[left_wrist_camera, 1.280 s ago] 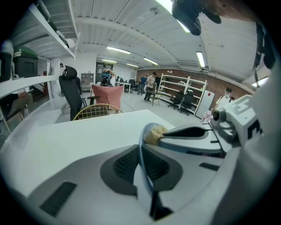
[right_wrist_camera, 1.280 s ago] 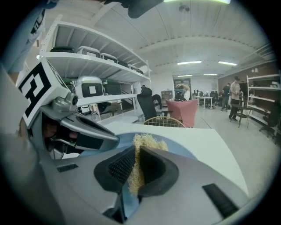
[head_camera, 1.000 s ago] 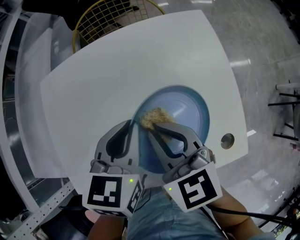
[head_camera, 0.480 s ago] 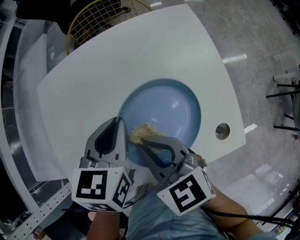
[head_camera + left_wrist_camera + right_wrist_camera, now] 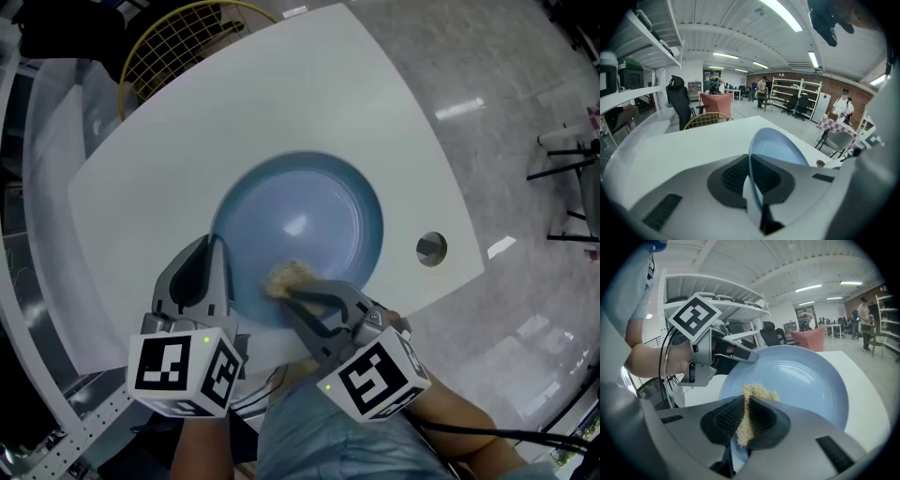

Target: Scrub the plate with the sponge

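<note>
Looking steeply down, the head view shows a round pale-blue plate (image 5: 314, 211) over a white desk (image 5: 375, 103), with both handheld grippers at the plate's near side. The left gripper (image 5: 749, 174) has its 2 jaws pressed onto the plate's near-left rim, with the thin edge running between them. The right gripper (image 5: 743, 420) has its 2 jaws pinching a tan, fibrous sponge (image 5: 758, 393). The sponge sticks out past the jaw tips and lies against the plate's inner face, close to the near rim and just beside the left gripper. In both gripper views the plate looks tilted, with its near side raised. Whether its far rim rests on the desk cannot be told. A yellow wire-mesh frame (image 5: 178, 47) stands well beyond the plate's far-left, and a small round metal fitting (image 5: 431, 248) lies to the plate's right.

Several things could plausibly go wrong from here:
- The left gripper has only a narrow bite on a smooth rim, so hard sponge pressure could lever the plate loose and let it drop or slide.
- Drag across the plate could tug the sponge out of the right jaws, since only 1 edge is clamped.
- If the sponge squashes flat, the hard jaw tips may scrape the plate.
- The 2 grippers sit close together and could knock.
</note>
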Tool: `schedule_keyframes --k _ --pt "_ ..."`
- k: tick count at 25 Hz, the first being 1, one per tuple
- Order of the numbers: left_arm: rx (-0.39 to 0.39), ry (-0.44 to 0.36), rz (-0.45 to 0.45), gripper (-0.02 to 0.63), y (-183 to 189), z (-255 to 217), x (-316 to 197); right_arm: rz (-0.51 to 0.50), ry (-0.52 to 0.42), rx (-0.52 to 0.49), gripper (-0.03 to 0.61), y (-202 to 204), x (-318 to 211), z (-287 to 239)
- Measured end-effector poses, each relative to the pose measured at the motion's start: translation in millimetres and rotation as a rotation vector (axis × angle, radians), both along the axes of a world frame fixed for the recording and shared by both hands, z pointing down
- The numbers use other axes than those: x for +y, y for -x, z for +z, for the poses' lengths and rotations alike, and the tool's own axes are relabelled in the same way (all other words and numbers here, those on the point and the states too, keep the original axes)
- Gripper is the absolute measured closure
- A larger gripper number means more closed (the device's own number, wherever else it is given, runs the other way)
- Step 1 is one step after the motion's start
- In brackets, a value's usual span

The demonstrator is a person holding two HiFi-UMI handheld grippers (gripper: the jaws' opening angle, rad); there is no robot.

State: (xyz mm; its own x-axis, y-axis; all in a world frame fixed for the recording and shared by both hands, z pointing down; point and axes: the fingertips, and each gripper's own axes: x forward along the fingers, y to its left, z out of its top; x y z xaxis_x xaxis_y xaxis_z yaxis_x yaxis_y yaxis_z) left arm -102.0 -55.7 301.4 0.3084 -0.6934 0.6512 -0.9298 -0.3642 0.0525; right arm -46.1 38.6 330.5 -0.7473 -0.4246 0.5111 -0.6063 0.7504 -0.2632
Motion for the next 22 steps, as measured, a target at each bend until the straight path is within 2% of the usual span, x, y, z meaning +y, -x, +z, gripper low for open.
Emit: schedule_keyframes --k 11,22 --pt "-0.03 -0.01 0.016 0.591 4 -6 11 0.139 0.092 0.044 0.54 -40 6 18" --pt "-0.041 -0.017 0.034 0.589 0 -10 14 0.344 0.09 0.113 0.54 -88 -28 23"
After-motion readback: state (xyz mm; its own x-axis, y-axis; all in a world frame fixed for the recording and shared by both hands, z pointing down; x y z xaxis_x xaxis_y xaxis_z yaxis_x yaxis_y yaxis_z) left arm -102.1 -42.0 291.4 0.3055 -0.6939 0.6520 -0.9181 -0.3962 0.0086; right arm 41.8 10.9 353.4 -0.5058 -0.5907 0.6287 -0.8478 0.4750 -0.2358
